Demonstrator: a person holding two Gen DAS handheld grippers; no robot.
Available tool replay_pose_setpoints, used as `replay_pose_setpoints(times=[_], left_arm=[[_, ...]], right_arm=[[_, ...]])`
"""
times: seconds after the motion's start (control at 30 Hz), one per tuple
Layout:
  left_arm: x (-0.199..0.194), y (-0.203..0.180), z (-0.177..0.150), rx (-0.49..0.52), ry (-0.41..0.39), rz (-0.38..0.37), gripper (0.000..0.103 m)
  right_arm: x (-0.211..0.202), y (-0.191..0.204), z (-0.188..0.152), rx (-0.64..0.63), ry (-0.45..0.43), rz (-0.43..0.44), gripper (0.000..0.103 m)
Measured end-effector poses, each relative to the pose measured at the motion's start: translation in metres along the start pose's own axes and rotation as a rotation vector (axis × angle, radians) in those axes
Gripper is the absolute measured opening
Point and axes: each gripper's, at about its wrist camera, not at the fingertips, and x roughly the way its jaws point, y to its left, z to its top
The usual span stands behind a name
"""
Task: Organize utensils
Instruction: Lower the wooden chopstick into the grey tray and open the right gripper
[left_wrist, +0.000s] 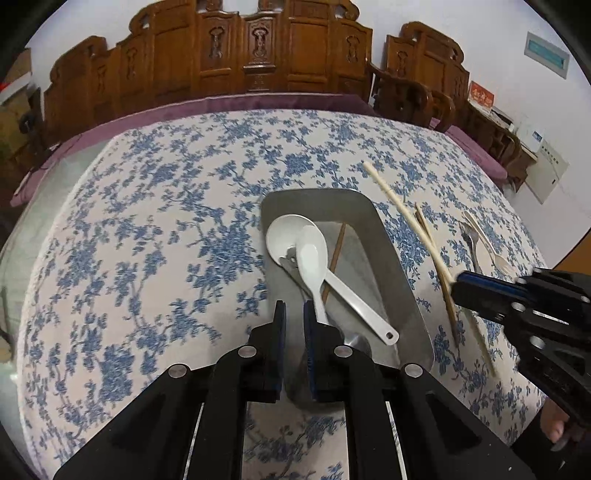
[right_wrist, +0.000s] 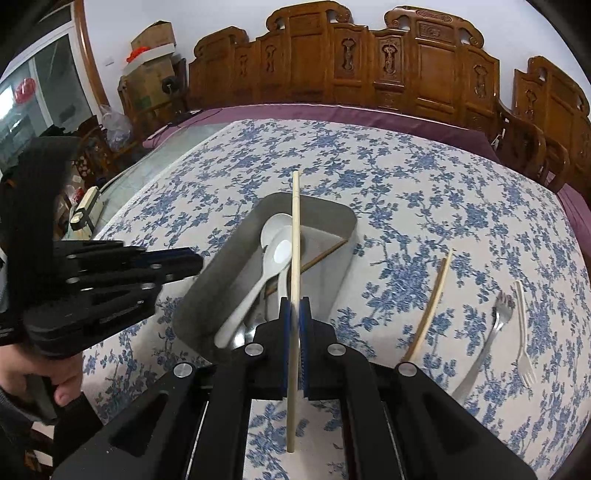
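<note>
Right now the right gripper (right_wrist: 294, 306) is clamped on a pale chopstick (right_wrist: 294, 258), held lengthwise over the grey tray (right_wrist: 207, 280), which already has two white spoons (right_wrist: 275, 254) & a brown chopstick (right_wrist: 325, 253) in it. Step in hand: carrying it to the tray. Next, prob. lower it inside, then let go. Left gripper (left_wrist: 294, 314) is nearly closed w/ nothing in it, at the tray's near end. Another chopstick (right_wrist: 430, 306), a metal fork (right_wrist: 491, 339) & a white fork (right_wrist: 522, 332) lie on the cloth, not yet sorted.

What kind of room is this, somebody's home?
Probably a home dining or sitting room: a table under a blue floral tablecloth, carved wooden chairs along the wall, and a grey tray of spoons, with stacked cardboard boxes in one corner.
</note>
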Motion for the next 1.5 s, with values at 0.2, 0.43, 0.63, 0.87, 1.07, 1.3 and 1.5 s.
replay_pose_setpoints(times=[0.2,0.43,0.63,0.87,1.07,1.3,1.5], left_arm=[[-0.023,0.015,-0.007,-0.021,-0.041,0.015,0.009],[-0.035,0.028,-0.017,-0.037,-0.074,0.038,0.016],[-0.036,0.030,-0.019,-0.029,-0.080,0.054,0.016],[-0.038,0.031,-0.019,-0.027,-0.085,0.059,0.016],[-0.038,0.026,-0.019,-0.015,-0.085,0.055,0.016],[-0.040,0.017,-0.019,0.004,-0.090,0.050,0.016],[-0.041,0.012,-0.019,0.017,-0.094,0.047,0.016]], right_arm=[[0.015,0.014,0.006,-0.005,0.010,0.015,0.006],[0.035,0.023,0.014,0.015,0.021,0.040,0.006],[0.051,0.016,0.020,0.066,0.027,0.053,0.006],[0.071,0.008,0.023,0.116,0.049,0.061,0.006],[0.074,0.009,0.015,0.113,0.059,0.071,0.006],[0.070,0.012,0.010,0.106,0.056,0.085,0.006],[0.063,0.013,0.009,0.093,0.041,0.092,0.008]])
